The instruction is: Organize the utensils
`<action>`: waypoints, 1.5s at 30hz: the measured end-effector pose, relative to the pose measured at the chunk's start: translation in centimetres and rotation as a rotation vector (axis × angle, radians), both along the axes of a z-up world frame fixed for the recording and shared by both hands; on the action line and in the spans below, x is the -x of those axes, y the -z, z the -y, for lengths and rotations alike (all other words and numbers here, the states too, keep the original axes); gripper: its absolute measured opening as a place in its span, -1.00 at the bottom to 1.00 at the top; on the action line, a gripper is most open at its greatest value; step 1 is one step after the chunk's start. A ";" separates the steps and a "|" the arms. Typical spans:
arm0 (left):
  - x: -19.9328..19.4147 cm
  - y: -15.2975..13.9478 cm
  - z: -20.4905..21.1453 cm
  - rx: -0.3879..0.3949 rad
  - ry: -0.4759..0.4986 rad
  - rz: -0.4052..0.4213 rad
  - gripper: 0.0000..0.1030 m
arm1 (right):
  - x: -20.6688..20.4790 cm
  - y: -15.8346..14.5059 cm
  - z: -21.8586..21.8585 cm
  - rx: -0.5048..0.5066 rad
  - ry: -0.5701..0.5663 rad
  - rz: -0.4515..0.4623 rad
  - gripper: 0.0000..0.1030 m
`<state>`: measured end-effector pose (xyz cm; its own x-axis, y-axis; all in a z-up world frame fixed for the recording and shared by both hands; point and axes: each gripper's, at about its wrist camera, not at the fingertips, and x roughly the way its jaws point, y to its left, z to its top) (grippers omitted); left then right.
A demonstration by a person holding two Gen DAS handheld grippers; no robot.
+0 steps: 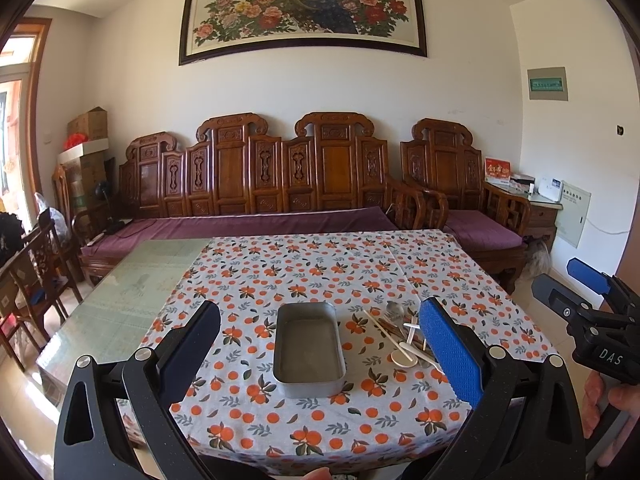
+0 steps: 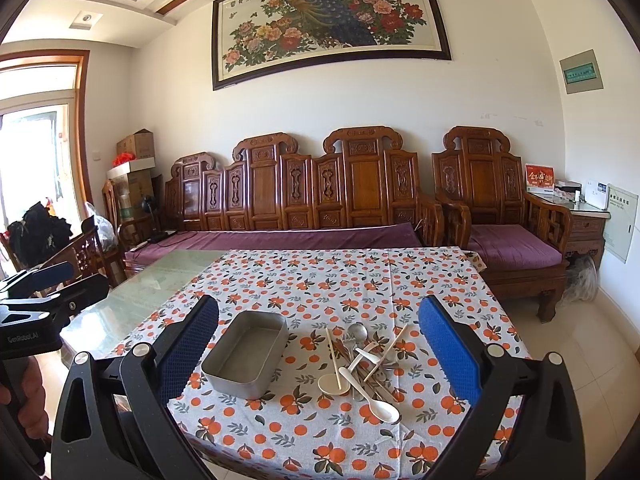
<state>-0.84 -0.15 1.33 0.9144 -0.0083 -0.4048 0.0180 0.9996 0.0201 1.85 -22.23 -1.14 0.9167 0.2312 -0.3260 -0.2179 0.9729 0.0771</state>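
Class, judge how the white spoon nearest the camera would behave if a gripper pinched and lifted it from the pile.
The white spoon looks glossy, so probably stiff and slippery. Its bowl outweighs the thin handle, so it may tilt. The handle runs into the utensil pile, which might get disturbed.

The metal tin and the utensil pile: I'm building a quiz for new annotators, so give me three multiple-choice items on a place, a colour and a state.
1. Where does the utensil pile lie relative to the metal tin, in the right wrist view?
A. inside it
B. to its right on the tablecloth
C. behind it on the sofa

2. What colour are the fruits printed on the tablecloth?
A. orange
B. purple
C. blue

3. What is in the tin?
A. chopsticks
B. spoons
C. nothing

Answers: 1 B, the pile sits beside the tin, on the cloth. 2 A, orange fruits with dark leaves. 3 C, its bare floor shows in both views.
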 end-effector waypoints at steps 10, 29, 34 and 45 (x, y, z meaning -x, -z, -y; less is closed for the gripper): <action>0.1 0.4 0.3 0.004 -0.001 -0.005 0.87 | 0.2 -0.2 0.0 0.000 -0.001 -0.003 0.95; -5.1 6.3 0.5 0.012 0.064 -0.174 0.87 | -4.1 5.0 1.9 0.037 -0.020 -0.102 0.84; -7.3 8.3 1.6 0.014 0.102 -0.223 0.87 | -7.2 7.7 2.9 0.068 -0.032 -0.167 0.63; -12.5 12.6 4.1 0.014 0.182 -0.321 0.87 | -14.8 13.8 5.1 0.095 -0.052 -0.323 0.18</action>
